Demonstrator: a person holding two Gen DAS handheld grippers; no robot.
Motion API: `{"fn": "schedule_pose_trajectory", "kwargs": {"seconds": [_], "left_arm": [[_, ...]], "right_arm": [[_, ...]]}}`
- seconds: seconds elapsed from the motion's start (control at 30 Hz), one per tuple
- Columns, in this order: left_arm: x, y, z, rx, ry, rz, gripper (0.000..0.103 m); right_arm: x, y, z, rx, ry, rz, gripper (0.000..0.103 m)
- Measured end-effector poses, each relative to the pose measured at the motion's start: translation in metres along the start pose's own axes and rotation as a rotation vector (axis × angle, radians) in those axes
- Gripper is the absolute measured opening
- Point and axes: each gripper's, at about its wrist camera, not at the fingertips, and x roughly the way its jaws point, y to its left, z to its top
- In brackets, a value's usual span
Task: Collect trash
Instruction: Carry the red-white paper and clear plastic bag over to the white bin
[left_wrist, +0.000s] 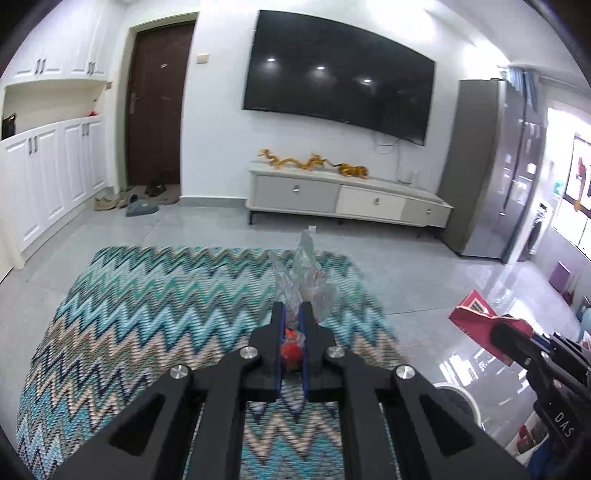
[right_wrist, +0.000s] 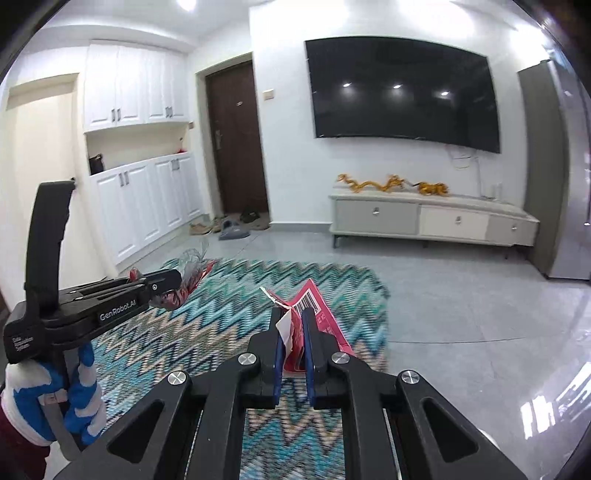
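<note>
The left gripper (left_wrist: 291, 314) is clamped on a clear plastic wrapper (left_wrist: 301, 273) that sticks up and forward. The right gripper (right_wrist: 293, 321) pinches a red paper packet (right_wrist: 314, 306). Both pieces hang above the zigzag rug (left_wrist: 147, 295), with no bin in sight

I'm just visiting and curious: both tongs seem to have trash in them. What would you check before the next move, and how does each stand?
1. Left tongs shut on the clear plastic wrapper: ok.
2. Right tongs shut on the red paper packet: ok.
3. Both pieces lifted off the zigzag rug: ok.
4. More trash left on the rug: none visible.
5. Trash bin in view: not ok, none seen.
</note>
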Motion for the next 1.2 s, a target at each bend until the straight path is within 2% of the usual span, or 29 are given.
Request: {"fn": "schedule_pose_trajectory", "kwargs": {"seconds": [0.2,0.43,0.77,0.97,1.2], "left_arm": [[0.000,-0.052,0.001,0.060,0.002,-0.093,0.007],[0.012,-0.115,-0.015,0.151,0.060,-0.186,0.007],[0.039,-0.203,-0.060,0.292,0.183,-0.279,0.007],[0.066,-0.246,-0.091,0.368,0.268,-0.319,0.007],[0.096,-0.275,-0.122,0.404,0.373,-0.356,0.007]], "right_arm": [[-0.031,-0.025,-0.001,0.022,-0.040,-0.097,0.009],[-0.056,-0.081,-0.023,0.143,-0.030,-0.222,0.009],[-0.053,-0.174,-0.086,0.382,0.131,-0.357,0.009],[-0.040,-0.202,-0.123,0.436,0.226,-0.384,0.009],[-0.026,-0.235,-0.157,0.508,0.307,-0.402,0.012]]}}
